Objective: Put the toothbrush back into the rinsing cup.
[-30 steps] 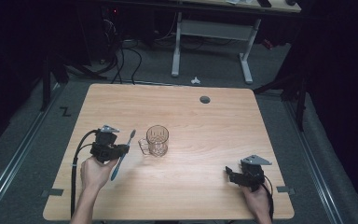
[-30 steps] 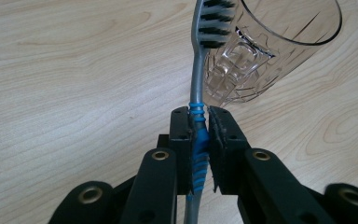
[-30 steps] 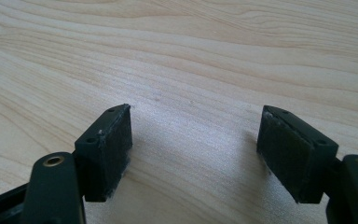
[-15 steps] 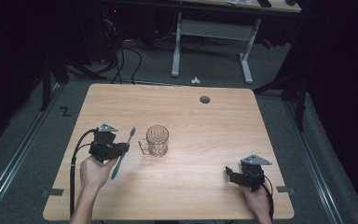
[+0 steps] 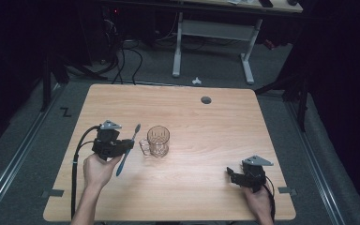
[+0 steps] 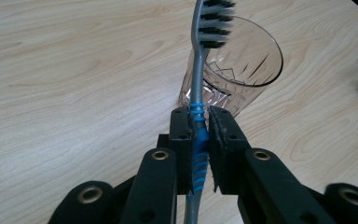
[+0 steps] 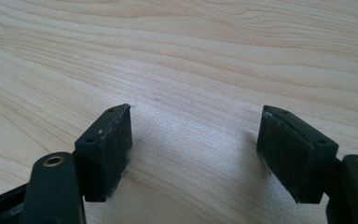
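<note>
One toothbrush (image 5: 126, 150) is being counted, and one clear glass (image 5: 158, 140) as well. Two grippers are being counted: the left gripper (image 5: 117, 146) and the right gripper (image 5: 234, 176). One wooden table (image 5: 206, 126) is being counted, with one round grommet hole (image 5: 206, 100) in it.

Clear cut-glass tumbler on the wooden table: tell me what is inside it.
The clear cut-glass tumbler looks empty. In the left gripper view, the grey-and-blue toothbrush held by the left gripper crosses in front, covering part of the interior.
</note>
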Demonstrator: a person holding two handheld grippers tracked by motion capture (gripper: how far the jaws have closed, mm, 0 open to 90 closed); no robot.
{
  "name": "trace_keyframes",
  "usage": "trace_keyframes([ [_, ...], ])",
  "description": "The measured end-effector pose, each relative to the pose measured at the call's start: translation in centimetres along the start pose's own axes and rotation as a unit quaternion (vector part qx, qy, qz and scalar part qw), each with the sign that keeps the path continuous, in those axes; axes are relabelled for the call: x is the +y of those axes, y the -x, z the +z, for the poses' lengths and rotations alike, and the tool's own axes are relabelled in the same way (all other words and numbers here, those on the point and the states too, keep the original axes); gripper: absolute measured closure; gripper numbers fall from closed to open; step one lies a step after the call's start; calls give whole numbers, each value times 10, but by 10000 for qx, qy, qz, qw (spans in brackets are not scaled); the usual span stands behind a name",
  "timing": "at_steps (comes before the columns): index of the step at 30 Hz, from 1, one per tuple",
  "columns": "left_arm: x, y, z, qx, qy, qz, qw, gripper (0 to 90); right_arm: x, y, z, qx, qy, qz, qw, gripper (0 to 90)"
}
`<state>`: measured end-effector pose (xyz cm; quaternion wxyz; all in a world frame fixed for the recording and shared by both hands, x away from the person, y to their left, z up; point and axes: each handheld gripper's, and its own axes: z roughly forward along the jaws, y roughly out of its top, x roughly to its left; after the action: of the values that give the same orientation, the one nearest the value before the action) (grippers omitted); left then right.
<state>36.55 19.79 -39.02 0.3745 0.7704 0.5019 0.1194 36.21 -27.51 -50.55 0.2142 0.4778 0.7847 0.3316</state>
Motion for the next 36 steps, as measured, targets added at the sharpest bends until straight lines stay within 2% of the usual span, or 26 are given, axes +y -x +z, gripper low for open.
trace_keyframes([
  [11, 7, 3, 0, -35, 187, 9, 9998, 804, 0, 0, 0, 0, 1, -3, 10000, 265],
  [36, 28, 12, 6, -128, 543, 198, 9982, 805, 0, 0, 0, 1, 4, -6, 10000, 265],
])
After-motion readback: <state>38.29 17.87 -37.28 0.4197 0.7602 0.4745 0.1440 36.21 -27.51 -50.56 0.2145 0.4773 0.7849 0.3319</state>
